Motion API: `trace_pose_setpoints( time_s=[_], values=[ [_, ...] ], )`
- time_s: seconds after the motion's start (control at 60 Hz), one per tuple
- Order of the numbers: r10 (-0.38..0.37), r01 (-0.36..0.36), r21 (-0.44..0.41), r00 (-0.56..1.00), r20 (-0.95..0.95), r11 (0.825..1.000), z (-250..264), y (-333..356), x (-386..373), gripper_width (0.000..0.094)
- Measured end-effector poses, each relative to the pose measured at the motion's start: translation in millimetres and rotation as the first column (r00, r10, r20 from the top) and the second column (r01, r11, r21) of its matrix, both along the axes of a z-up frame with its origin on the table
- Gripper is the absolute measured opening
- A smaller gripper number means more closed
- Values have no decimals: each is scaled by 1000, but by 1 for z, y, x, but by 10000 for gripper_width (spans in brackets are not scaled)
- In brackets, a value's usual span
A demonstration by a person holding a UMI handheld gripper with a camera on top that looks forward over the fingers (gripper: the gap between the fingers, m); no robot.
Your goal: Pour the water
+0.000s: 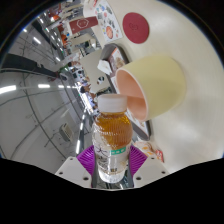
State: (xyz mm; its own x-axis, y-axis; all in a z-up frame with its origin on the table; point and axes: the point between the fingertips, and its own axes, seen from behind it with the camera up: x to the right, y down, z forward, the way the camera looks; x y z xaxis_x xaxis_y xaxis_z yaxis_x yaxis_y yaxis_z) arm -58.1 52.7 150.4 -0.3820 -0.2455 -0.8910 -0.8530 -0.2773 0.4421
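Observation:
A clear plastic bottle (112,135) with a white cap, amber liquid and a pale label sits between my fingers, whose purple pads (86,159) press on both its sides. My gripper (111,165) is shut on the bottle and holds it tilted, well above the surfaces. Just beyond the bottle's cap is a pale yellow cup (155,84) with a pink rim, its mouth turned toward the bottle. I cannot tell whether liquid is leaving the bottle.
The whole scene is tilted. A white wall panel with red round signs (135,26) lies beyond the cup. A ceiling with strip lights (40,85) fills the left side. A patterned surface (150,150) shows beside the right finger.

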Motion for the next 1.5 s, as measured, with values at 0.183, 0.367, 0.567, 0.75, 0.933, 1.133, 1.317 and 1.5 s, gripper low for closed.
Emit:
trace_pose_setpoints(
  time_s=[0.183, 0.367, 0.567, 0.75, 0.933, 1.133, 1.317, 1.5],
  values=[
    [79, -104, 65, 946, 315, 992, 31, 4, 11, 404],
    [17, -215, 161, 648, 761, 963, 94, 10, 66, 402],
    [-118, -300, 156, 141, 983, 941, 119, 25, 141, 406],
    [-134, -322, 42, -266, 955, 946, 60, 28, 207, 406],
    [-76, -322, -69, -418, 905, 944, -13, 25, 238, 410],
    [-14, -319, -120, -388, 922, 940, -73, 14, 248, 415],
    [-8, -299, -116, -384, 923, 947, -86, 3, 252, 481],
    [95, -294, -210, -360, 928, 933, -88, -10, 253, 845]
  ],
)
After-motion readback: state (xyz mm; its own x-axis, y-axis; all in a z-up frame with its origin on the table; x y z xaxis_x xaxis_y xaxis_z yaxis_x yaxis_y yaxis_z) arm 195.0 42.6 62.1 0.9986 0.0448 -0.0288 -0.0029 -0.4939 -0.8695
